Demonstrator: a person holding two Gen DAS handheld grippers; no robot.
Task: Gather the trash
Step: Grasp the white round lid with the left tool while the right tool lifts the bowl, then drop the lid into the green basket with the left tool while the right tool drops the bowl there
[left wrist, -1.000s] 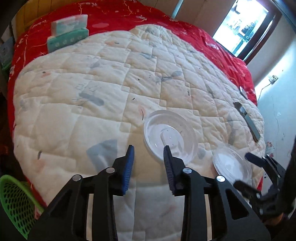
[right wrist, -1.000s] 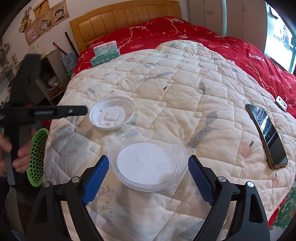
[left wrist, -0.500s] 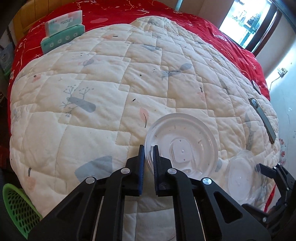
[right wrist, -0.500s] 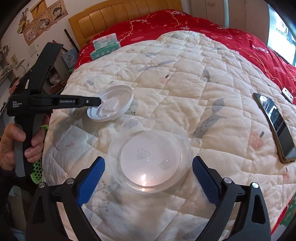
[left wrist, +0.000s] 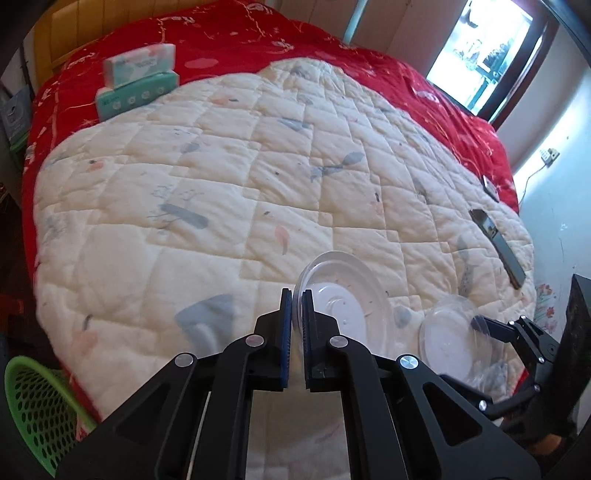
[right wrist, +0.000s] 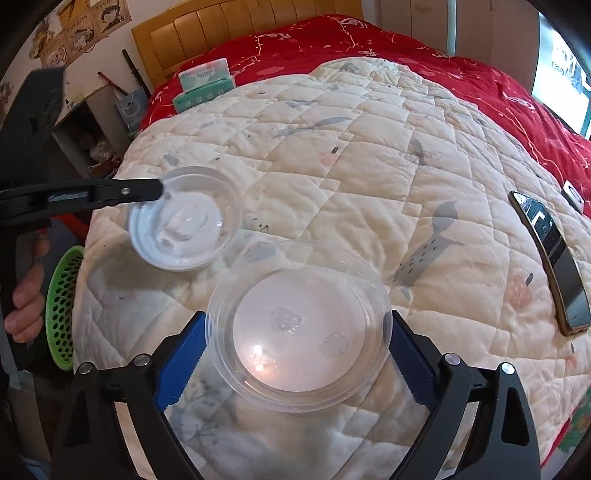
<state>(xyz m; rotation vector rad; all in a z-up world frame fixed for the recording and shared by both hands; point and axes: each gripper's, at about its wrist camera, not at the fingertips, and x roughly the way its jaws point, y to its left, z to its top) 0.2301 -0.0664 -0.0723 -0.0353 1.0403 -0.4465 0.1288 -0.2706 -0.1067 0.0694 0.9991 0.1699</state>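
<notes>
My left gripper (left wrist: 296,314) is shut on the rim of a white plastic lid (left wrist: 343,302) and holds it tilted, lifted off the quilt; the lid also shows in the right wrist view (right wrist: 184,225), held by the left gripper (right wrist: 157,189). My right gripper (right wrist: 295,339) has its blue pads against both sides of a clear plastic bowl (right wrist: 299,332), which sits on the quilt at the bed's near edge. The bowl (left wrist: 450,336) and right gripper (left wrist: 480,325) show in the left wrist view.
A green mesh basket (left wrist: 33,402) stands on the floor left of the bed, also in the right wrist view (right wrist: 62,306). A phone (right wrist: 554,258) lies on the quilt at right. Tissue boxes (left wrist: 138,81) sit near the wooden headboard (right wrist: 240,33).
My left gripper closed on the lid's rim and lifted it, tilting it. My right gripper closed in until its pads touch the clear bowl.
</notes>
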